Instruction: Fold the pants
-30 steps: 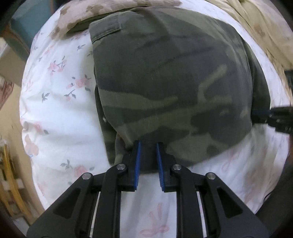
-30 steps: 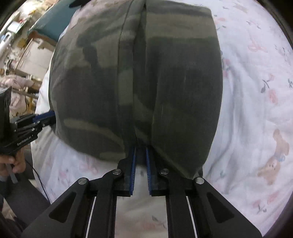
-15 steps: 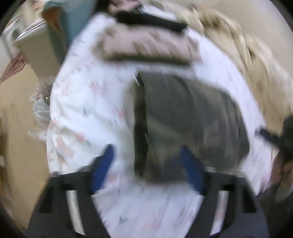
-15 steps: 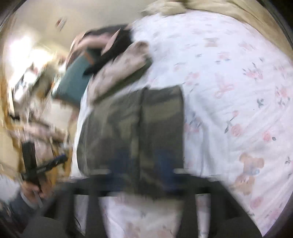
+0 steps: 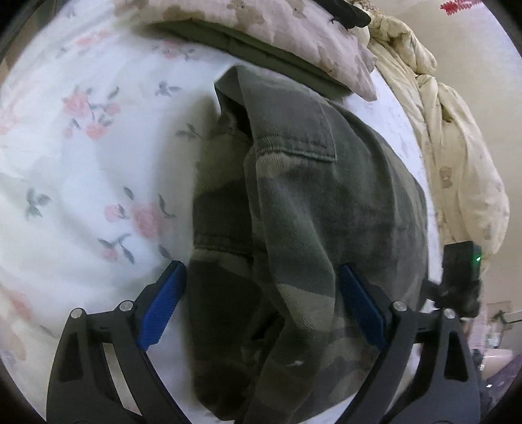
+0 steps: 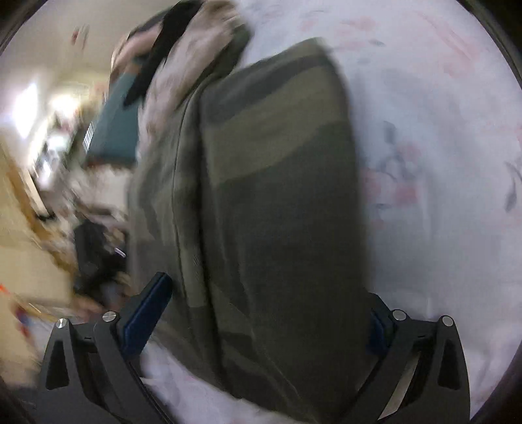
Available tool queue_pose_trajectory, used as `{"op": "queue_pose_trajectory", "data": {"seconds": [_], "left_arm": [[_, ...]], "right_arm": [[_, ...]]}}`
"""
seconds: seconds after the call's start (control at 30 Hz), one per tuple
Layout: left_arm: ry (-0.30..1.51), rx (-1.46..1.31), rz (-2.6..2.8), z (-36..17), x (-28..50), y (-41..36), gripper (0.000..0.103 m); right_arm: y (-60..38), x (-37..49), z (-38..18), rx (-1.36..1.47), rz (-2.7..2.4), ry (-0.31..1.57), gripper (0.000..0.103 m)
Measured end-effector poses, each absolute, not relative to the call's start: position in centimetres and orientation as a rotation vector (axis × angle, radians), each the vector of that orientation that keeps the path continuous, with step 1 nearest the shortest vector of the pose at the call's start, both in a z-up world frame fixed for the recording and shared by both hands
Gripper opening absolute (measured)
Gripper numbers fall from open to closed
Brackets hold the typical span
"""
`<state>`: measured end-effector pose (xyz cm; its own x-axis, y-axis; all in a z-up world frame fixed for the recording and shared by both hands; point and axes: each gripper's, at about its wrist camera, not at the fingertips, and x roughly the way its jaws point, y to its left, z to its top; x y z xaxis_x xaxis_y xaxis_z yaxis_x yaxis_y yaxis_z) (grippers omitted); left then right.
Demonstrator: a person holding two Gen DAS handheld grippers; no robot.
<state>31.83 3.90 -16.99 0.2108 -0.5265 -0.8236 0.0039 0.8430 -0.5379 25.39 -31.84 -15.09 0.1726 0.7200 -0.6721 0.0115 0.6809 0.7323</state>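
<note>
Across the centre of both views lies one pair of camouflage pants (image 5: 310,228), folded into a thick bundle on a bed (image 5: 81,169) with a white, rose-printed sheet. Seen from the left wrist, the bundle's long axis runs from the bottom centre of the frame up towards the upper middle, leaning a little left; a stitched pocket flap (image 5: 293,137) sits on its upper part, and a loose top layer drapes down over a darker layer on the left side. From the right wrist, which is blurred, the pants (image 6: 261,212) also run bottom to top, with one long seam down the left half.

The left claw (image 5: 261,313) is spread wide, one blue pad (image 5: 163,306) at each side of the bundle's near end; it grips nothing. The right claw (image 6: 261,323) is likewise spread wide, straddling the near end of the pants, with only its left pad (image 6: 146,316) plainly seen and nothing clamped.

At the top of the left view, one folded stack of pinkish patterned cloth (image 5: 267,29) lies on the bed beyond the pants, near but apart. One cream quilt (image 5: 456,156) is bunched along the right edge. A dark device with a green light (image 5: 461,264) sits at right, just beside the pants.
</note>
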Motion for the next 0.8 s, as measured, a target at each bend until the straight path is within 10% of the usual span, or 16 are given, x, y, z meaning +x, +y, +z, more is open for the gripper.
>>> {"op": "queue_pose_trajectory", "data": {"seconds": [0.13, 0.27, 0.4, 0.8], "left_arm": [[1.299, -0.437, -0.413, -17.0, 32.0, 3.1, 0.089], [1.273, -0.422, -0.426, -17.3, 31.7, 1.9, 0.058], [1.218, -0.404, -0.440, -15.8, 31.0, 0.7, 0.022], [0.994, -0.435, -0.417, -3.7, 33.1, 3.5, 0.016]], "right_arm": [[-30.6, 25.5, -14.7, 0.658, 0.571, 1.293, 0.101], [-28.8, 26.1, -14.6, 0.588, 0.533, 1.308, 0.087], [-27.2, 25.9, -13.5, 0.572, 0.549, 1.259, 0.040], [-24.3, 29.1, -1.7, 0.430, 0.665, 0.989, 0.030]]}}
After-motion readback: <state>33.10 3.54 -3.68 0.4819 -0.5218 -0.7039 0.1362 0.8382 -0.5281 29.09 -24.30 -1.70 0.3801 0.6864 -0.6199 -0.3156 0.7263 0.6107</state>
